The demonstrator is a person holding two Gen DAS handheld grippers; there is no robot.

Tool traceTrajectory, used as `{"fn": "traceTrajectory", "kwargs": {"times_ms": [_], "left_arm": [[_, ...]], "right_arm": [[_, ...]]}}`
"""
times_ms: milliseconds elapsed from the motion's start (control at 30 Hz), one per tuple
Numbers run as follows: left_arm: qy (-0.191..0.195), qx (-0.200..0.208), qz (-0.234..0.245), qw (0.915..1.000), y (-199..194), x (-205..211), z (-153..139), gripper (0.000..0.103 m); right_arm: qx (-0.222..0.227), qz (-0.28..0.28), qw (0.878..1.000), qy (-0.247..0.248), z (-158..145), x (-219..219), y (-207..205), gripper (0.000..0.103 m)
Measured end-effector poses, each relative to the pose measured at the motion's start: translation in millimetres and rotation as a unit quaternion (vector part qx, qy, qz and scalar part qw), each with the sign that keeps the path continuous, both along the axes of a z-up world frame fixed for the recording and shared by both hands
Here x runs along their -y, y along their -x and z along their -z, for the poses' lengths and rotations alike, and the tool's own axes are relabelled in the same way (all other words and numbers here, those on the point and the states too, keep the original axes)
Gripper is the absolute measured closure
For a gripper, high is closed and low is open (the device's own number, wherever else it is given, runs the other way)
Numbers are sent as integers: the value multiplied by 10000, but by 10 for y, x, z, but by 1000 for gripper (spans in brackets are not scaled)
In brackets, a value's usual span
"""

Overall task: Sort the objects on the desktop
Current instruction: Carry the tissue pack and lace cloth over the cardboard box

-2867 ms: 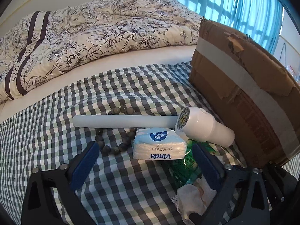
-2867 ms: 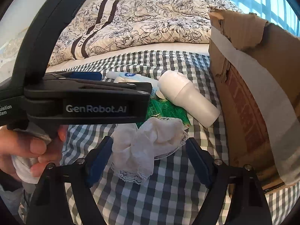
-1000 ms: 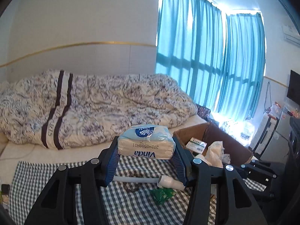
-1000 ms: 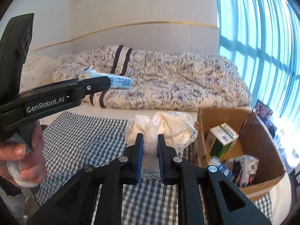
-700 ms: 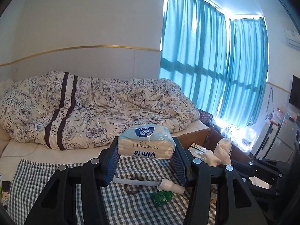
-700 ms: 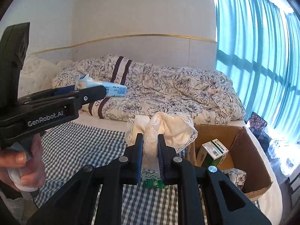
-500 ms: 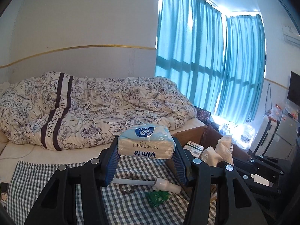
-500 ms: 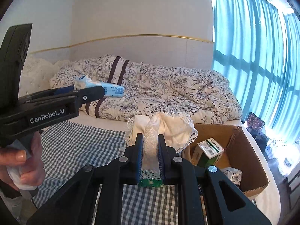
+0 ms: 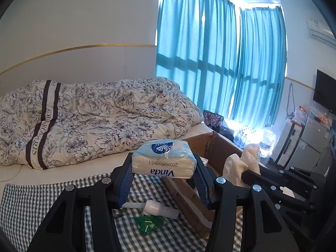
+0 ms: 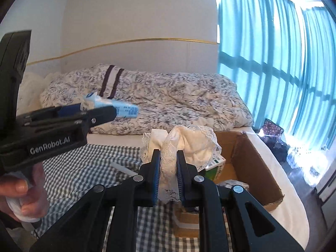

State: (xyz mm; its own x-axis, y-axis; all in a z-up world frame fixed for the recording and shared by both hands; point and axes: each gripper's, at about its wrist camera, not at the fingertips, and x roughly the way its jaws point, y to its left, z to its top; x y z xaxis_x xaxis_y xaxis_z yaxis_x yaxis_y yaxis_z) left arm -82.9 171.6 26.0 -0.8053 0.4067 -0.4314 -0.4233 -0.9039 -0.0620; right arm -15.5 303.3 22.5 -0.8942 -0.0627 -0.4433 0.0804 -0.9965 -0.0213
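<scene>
My left gripper [image 9: 163, 173] clamps a pale-blue plastic-wrapped Vinda tissue pack [image 9: 162, 161] above the green-checked cloth [image 9: 27, 201]. Rightward, my right gripper [image 10: 168, 175] pinches a cream lace-trimmed fabric bundle [image 10: 184, 141], its jaws nearly together, before the open brown cardboard box [image 10: 252, 163] beside the bed.

The left gripper [image 9: 163, 174] is raised and tilted slightly downward, its blue pads clamped on both ends of a tissue pack [image 9: 162, 161]. The right gripper [image 10: 169, 168], also raised, has its jaws nearly together, pinching a lace cloth [image 10: 180, 145]. A bare hand [image 10: 23, 191] grips the left gripper's handle from below.
</scene>
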Motion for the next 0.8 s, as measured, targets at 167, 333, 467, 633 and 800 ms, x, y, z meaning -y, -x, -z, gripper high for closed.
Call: {"fn": "traceTrajectory", "kwargs": {"times_ms": [167,333,467,633,800], "left_arm": [[101,110,159,9998,111,-267,38,49],[182,263,340,9989,213,-559,70,49],[250,381,509,9977,313,-772,92,49],[382,620,667,9951,458,-992,202,49],[527,959,852,9903,588,-1203,381,49]], "right_arm": [[69,255,9996,137,36,-306,50,89],[197,522,9981,267,63,-635,133,89],[359,687,9964,333,88,-870,201,89],[541,824,9934,579,124,-1183,319,89],[819,873,9909,620,223,-1360,461,88]]}}
